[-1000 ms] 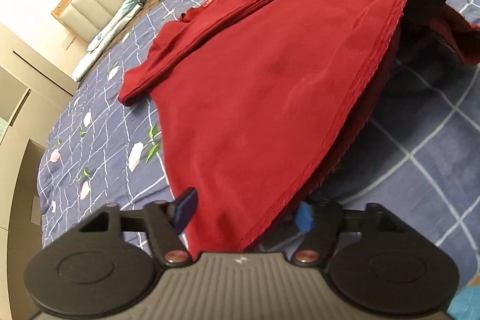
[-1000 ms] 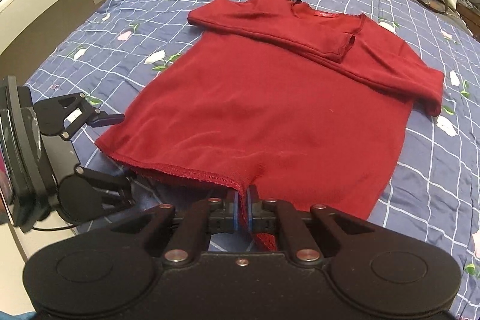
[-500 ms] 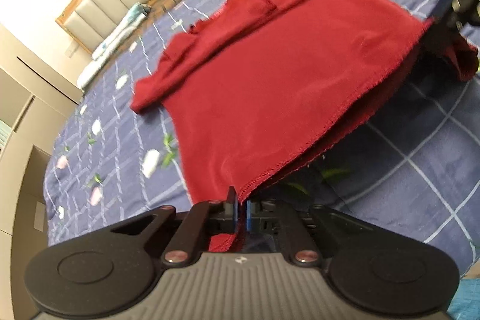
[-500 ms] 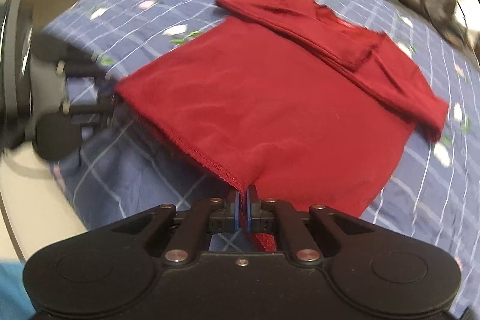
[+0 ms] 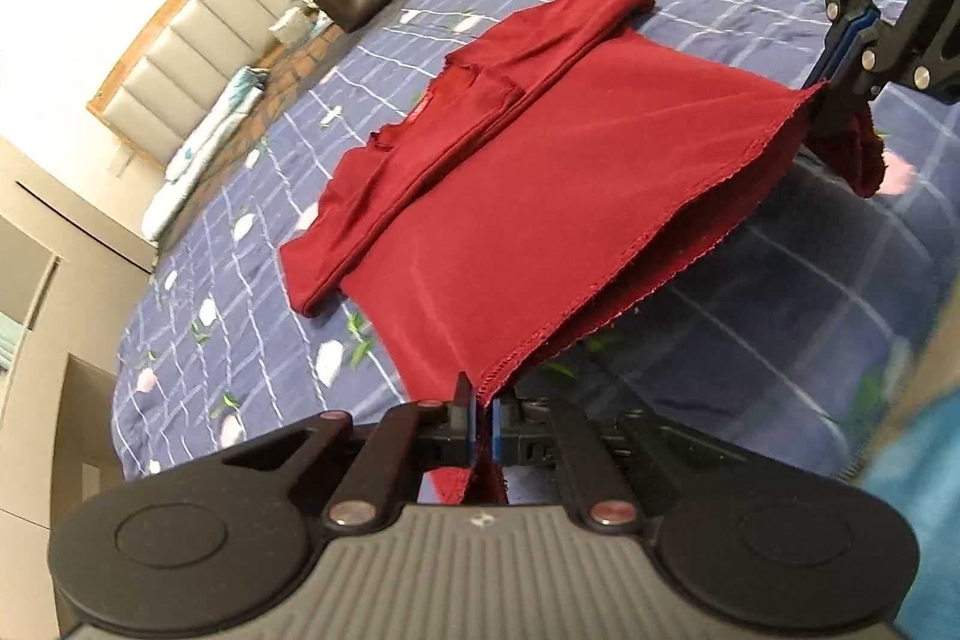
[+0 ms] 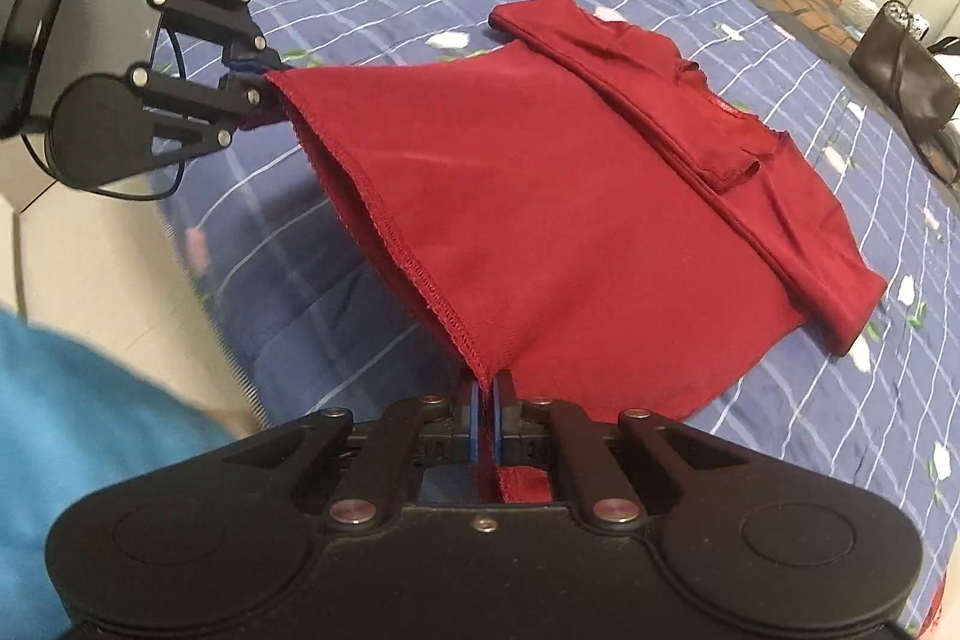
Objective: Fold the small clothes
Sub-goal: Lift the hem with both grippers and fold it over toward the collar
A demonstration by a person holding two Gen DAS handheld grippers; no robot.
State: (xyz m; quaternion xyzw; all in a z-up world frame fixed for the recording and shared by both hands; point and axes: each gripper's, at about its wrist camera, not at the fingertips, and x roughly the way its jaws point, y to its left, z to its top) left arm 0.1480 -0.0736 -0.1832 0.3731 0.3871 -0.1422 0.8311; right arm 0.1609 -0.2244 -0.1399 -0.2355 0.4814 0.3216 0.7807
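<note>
— Where do we have the red top just now?

— It lies across the checked blue bedspread, filling the middle of both views. Its sleeves are folded in across the chest toward the upper part of each frame, and the hem is raised off the bed at the bottom of each frame.

— And our grips?

— Our left gripper, at the bottom centre of its own view, has its jaws pressed together on one hem corner; red cloth shows between the blue pads and hangs beneath. Our right gripper is closed the same way on the other corner.

— Why a corner each?

— We judge it keeps the hem stretched straight between us, so the lower half can be carried over the sleeves as one flat panel instead of bunching.

— Why lifted?

— Probably so the cloth clears the bedspread and won't drag. The dark handbag at the upper right of the right view sits well apart.
</note>
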